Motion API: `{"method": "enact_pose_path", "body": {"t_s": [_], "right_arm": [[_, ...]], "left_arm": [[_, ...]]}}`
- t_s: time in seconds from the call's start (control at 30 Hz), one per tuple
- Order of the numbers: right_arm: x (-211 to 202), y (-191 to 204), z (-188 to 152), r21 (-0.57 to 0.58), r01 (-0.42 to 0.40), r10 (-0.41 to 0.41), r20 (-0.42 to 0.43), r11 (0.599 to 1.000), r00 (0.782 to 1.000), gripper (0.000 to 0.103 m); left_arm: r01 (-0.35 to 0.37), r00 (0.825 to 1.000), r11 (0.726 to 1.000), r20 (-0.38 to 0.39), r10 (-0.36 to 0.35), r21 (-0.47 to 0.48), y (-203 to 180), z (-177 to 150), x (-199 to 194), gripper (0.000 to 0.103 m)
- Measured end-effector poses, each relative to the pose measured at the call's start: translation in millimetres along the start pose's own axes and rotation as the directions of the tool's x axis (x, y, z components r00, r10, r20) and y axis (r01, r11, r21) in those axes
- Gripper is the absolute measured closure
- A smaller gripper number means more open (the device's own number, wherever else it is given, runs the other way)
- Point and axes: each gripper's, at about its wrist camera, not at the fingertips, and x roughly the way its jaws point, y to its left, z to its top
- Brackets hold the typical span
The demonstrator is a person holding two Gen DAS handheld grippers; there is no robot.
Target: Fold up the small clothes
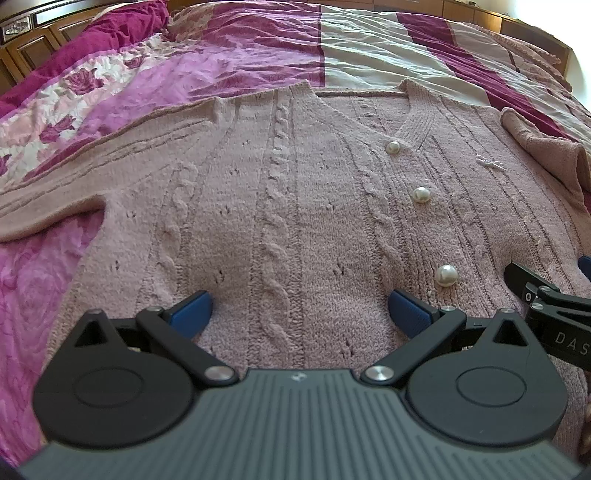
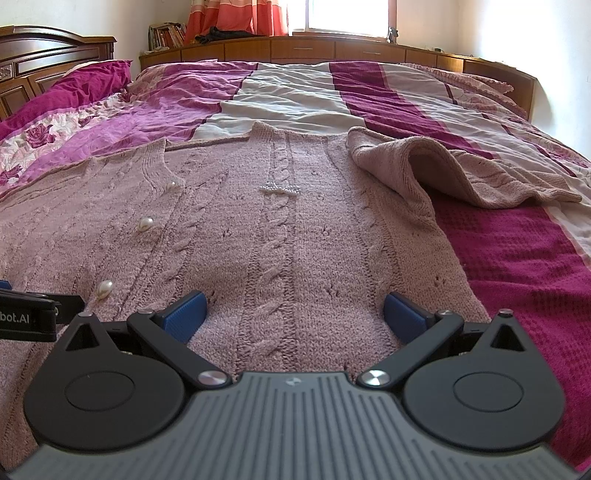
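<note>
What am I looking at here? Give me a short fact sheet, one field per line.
Garment: pink cable-knit cardigan with pearl buttons, front up
Surface: bed with magenta striped bedspread
Left sleeve: spread out flat
Right sleeve: bunched and partly turned over
Left claw: open, over the hem
Right claw: open, over the hem
Folding: not yet begun

One cardigan (image 1: 295, 206), three visible pearl buttons (image 1: 421, 194), two grippers (image 1: 299, 314), perhaps one bedspread (image 2: 517, 258).

My bed (image 2: 517, 258) wears a magenta, white and floral cover. Far off, a wooden cabinet (image 2: 332, 50) runs beneath a bright window (image 2: 347, 16). Orange curtains (image 2: 236, 16) hang left.
</note>
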Motion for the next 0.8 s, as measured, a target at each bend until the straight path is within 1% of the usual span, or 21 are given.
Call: {"method": "enact_pose_path", "body": {"t_s": [0.2,0.63,0.8], "right_arm": [[1.1,0.5,2.8,0.001,0.000,0.000,0.001,1.000,1.000,0.000],[1.5,-0.1,2.8,0.004,-0.002,0.002,-0.001,1.000,1.000,0.000],[0.2,-3.3,3.6,0.007,-0.014,0.014,-0.009,1.000,1.000,0.000]], "left_arm": [[0.008,1.000,1.000,-0.010,-0.008,-0.016,2.4,1.6,4.7,0.000],[0.018,1.000,1.000,-0.020,-0.018,-0.006,2.8,2.7,6.2,0.000],[0.027,0.999,1.000,-0.026,-0.027,0.003,3.2,3.5,6.0,0.000]]}}
